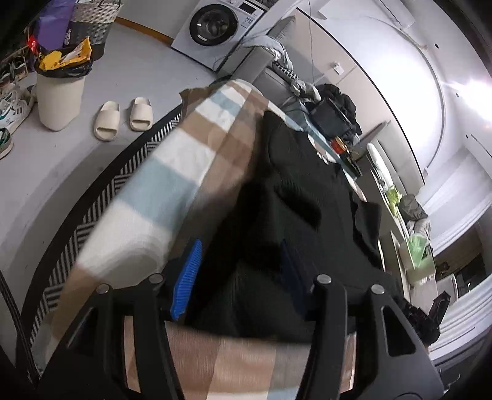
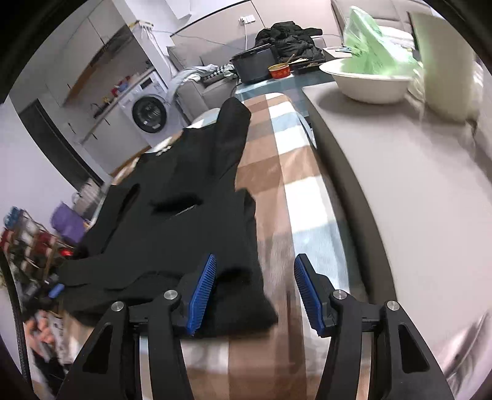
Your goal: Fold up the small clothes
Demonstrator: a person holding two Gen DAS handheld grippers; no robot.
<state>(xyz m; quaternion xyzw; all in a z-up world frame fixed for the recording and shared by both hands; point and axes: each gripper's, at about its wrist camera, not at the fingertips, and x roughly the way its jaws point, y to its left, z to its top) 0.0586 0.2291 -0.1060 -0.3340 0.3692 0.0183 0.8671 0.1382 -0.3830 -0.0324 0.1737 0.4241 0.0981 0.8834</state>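
A black knit garment (image 1: pixel 295 197) lies spread along a narrow surface covered in brown, white and pale blue checked cloth (image 1: pixel 172 172). My left gripper (image 1: pixel 240 277) is low over the garment's near end. Its blue pads (image 1: pixel 187 277) are apart, with black fabric lying between them and not pinched. In the right wrist view the same garment (image 2: pixel 184 197) stretches away on the left of the checked cloth (image 2: pixel 276 160). My right gripper (image 2: pixel 255 295) is open at the garment's near right corner. Its left pad (image 2: pixel 201 295) is over the fabric and its right pad is over bare cloth.
A grey table (image 2: pixel 399 184) with a white bowl (image 2: pixel 369 83) and a green bag (image 2: pixel 369 46) runs along the right. A waste bin (image 1: pixel 58 95), slippers (image 1: pixel 123 118) and a striped rug (image 1: pixel 101 197) are on the floor to the left. A washing machine (image 1: pixel 215 27) stands beyond.
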